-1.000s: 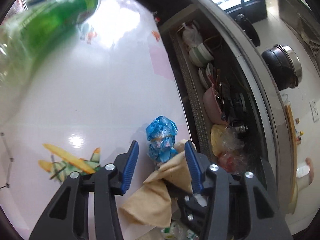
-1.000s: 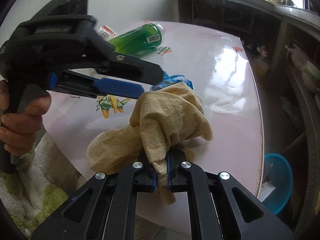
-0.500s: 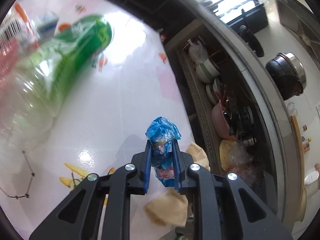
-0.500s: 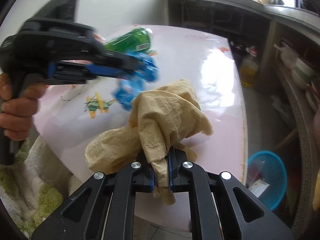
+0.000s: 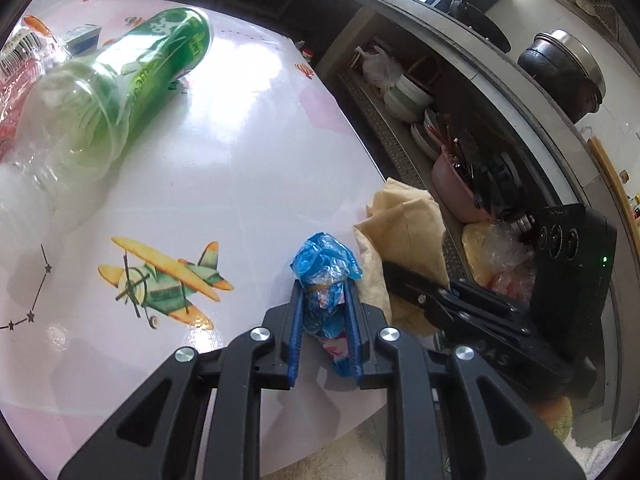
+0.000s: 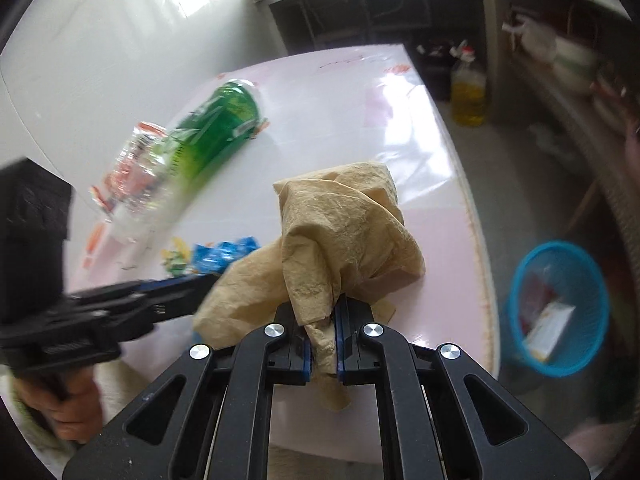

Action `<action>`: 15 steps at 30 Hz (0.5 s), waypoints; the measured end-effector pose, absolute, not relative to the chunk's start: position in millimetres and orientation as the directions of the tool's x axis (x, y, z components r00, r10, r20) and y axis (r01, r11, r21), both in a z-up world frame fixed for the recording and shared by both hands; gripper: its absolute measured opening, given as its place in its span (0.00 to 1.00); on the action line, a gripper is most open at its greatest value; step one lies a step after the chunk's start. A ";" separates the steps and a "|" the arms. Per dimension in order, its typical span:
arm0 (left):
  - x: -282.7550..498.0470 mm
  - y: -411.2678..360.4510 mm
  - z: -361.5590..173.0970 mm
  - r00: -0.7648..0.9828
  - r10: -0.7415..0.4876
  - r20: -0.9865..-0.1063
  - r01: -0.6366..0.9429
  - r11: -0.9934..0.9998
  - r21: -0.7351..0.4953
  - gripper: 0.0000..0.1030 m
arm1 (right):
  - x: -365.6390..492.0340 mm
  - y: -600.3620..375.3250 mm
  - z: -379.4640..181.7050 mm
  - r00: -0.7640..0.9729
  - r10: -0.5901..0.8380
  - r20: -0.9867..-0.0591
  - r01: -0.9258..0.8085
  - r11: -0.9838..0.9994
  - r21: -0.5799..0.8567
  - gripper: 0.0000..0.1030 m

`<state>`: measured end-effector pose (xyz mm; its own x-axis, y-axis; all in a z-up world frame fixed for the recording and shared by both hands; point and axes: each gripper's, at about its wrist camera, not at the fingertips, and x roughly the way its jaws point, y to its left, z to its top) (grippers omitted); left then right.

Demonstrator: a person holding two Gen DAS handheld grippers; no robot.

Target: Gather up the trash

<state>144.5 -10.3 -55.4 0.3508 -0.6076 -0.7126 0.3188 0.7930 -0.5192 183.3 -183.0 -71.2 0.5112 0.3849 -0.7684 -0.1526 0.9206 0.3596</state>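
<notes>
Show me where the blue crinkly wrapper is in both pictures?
Left wrist view: the blue wrapper sits low in the middle, pinched between the left gripper pads.
Right wrist view: the same wrapper shows left of centre, partly hidden behind the tan paper.
Shared landmark: the green bottle lying on the table.

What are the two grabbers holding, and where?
Left gripper pinches the blue wrapper at its lower half. Right gripper pinches the tan paper by a bottom fold.
</notes>
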 end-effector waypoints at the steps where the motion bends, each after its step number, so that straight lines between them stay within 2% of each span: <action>1: 144.0 -11.0 -56.2 0.350 -0.607 -0.713 0.320 0.793 -0.518 0.18 | 181.9 -183.8 -72.2 0.499 0.406 -0.766 -0.151 0.911 0.384 0.09; 3: 144.5 -10.7 -58.4 0.350 -0.604 -0.716 0.321 0.795 -0.515 0.18 | 180.4 -183.8 -70.9 0.482 0.413 -0.773 -0.155 0.908 0.389 0.12; 4: 144.8 -10.5 -59.1 0.349 -0.605 -0.716 0.318 0.795 -0.517 0.17 | 178.2 -183.1 -68.0 0.484 0.410 -0.773 -0.161 0.910 0.382 0.17; 8: 144.1 -9.9 -60.7 0.352 -0.603 -0.716 0.319 0.797 -0.514 0.18 | 169.3 -184.2 -51.1 0.529 0.376 -0.760 -0.205 0.926 0.316 0.51; 11: 143.8 -9.4 -61.1 0.351 -0.602 -0.718 0.318 0.797 -0.513 0.18 | 167.6 -188.8 -38.7 0.574 0.351 -0.740 -0.227 0.936 0.269 0.61; 15: 143.5 -10.4 -62.3 0.350 -0.600 -0.720 0.318 0.799 -0.511 0.18 | 174.7 -196.7 -29.9 0.617 0.356 -0.702 -0.248 0.934 0.256 0.69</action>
<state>143.5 -10.4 -62.3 0.3499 -0.5998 -0.7196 0.3182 0.7986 -0.5109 174.7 -196.7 -29.9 0.6173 0.3560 -0.7016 -0.2480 0.9344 0.2559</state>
